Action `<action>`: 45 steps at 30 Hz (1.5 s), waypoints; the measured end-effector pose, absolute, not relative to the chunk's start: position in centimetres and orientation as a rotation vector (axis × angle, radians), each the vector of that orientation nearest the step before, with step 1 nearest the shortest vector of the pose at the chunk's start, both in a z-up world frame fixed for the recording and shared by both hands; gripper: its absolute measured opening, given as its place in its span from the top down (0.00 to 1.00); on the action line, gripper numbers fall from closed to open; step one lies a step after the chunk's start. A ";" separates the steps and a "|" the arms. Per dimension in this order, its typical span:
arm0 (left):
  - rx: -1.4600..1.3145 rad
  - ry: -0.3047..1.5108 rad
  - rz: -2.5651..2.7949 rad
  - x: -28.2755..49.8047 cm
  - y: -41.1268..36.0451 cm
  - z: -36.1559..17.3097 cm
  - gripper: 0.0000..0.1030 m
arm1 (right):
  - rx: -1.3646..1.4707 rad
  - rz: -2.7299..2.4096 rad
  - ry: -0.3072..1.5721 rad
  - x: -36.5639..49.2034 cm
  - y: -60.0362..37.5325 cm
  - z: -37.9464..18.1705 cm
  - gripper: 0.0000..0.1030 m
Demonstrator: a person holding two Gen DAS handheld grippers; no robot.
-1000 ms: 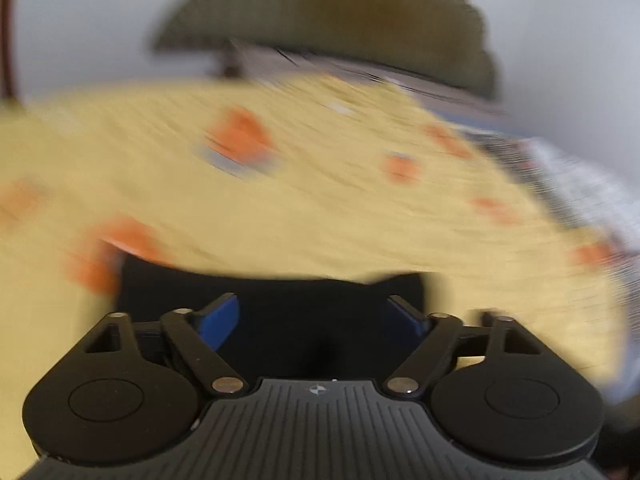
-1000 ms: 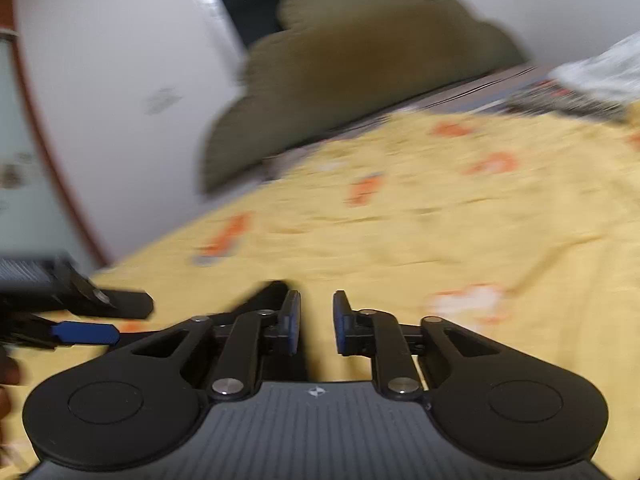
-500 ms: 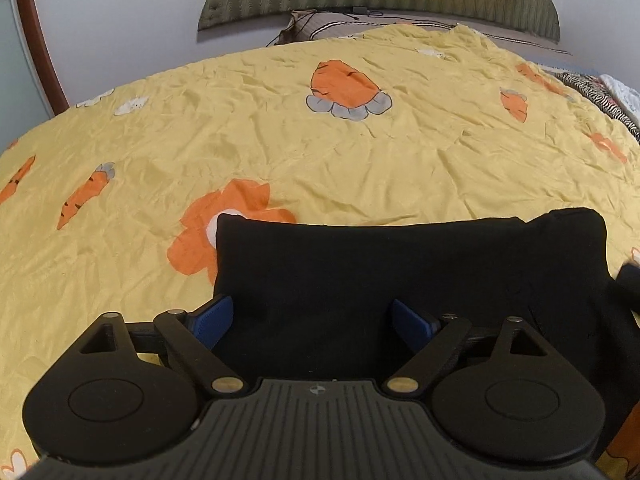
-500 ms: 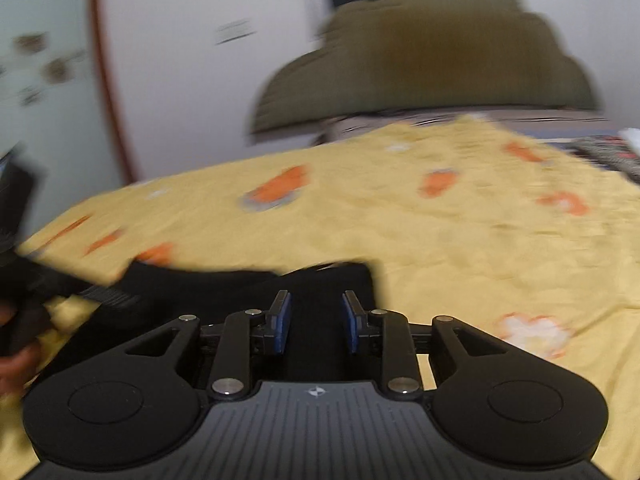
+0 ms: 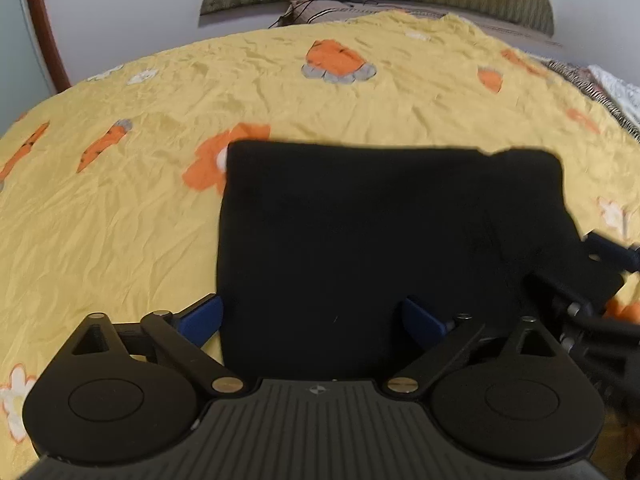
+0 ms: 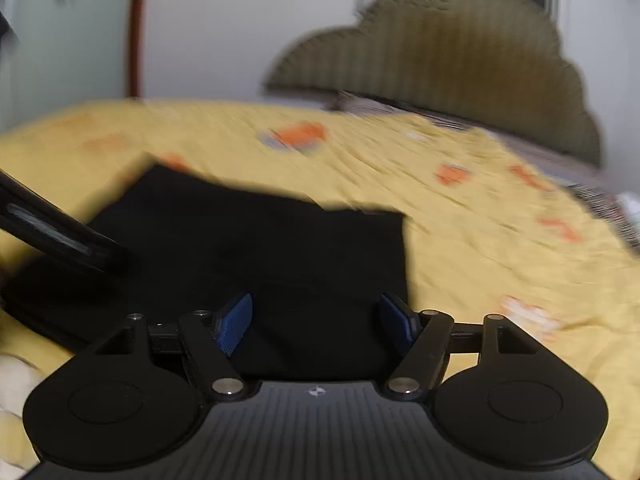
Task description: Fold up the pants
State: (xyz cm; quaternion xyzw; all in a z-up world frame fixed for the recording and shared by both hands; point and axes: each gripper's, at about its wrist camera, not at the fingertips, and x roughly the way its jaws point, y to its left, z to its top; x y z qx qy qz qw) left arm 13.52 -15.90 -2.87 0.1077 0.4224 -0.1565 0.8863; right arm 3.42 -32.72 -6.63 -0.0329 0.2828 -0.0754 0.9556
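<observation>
The black pants [image 5: 380, 224] lie folded into a flat rectangle on the yellow bedspread [image 5: 120, 208]. They also show in the right wrist view [image 6: 260, 248]. My left gripper [image 5: 312, 320] is open and empty, hovering over the near edge of the pants. My right gripper [image 6: 316, 322] is open and empty over the pants' near right part. The right gripper's body shows at the right edge of the left wrist view [image 5: 592, 304]. The left gripper's dark body shows at the left of the right wrist view [image 6: 60, 236].
The bedspread has orange carrot and flower prints [image 5: 340, 64]. A green padded headboard [image 6: 448, 64] and a pillow [image 5: 344, 10] are at the far end. Patterned cloth [image 5: 600, 80] lies at the far right. White walls stand behind.
My right gripper has opened from nearly shut and swung over the pants. My left gripper has stayed open and drawn back a little; the pants now lie flat and let go.
</observation>
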 end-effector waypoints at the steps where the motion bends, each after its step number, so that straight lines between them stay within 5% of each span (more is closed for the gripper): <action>1: 0.213 0.880 -0.327 13.3 -15.6 -2.8 0.04 | -0.017 -0.156 0.564 3.1 -33.2 -6.5 0.27; 8: 0.165 0.837 -0.294 13.1 -12.0 -1.6 0.05 | 0.331 -0.053 0.505 1.2 -38.7 -5.3 0.27; 13: -0.071 1.030 -0.446 17.9 -8.0 -3.5 0.05 | 0.576 0.090 0.593 4.1 -45.6 -6.4 0.27; 26: -0.189 1.004 -0.692 21.3 -9.5 -4.8 0.05 | 0.749 0.458 0.693 8.8 -47.4 -8.8 0.26; 28: -0.194 0.974 -0.647 20.8 -9.8 -4.7 0.17 | 0.720 0.426 0.695 8.9 -46.6 -8.5 0.36; 30: -0.153 0.949 -0.543 20.3 -10.0 -4.5 0.60 | 0.650 0.344 0.706 9.0 -45.5 -8.1 0.59; 33: -0.168 0.934 -0.521 20.2 -9.4 -4.3 0.84 | 0.624 0.309 0.681 8.3 -44.6 -7.8 0.68; 45: -0.176 0.759 -0.441 15.5 -2.0 2.8 0.85 | 0.614 0.392 0.565 7.1 -37.6 -1.2 0.77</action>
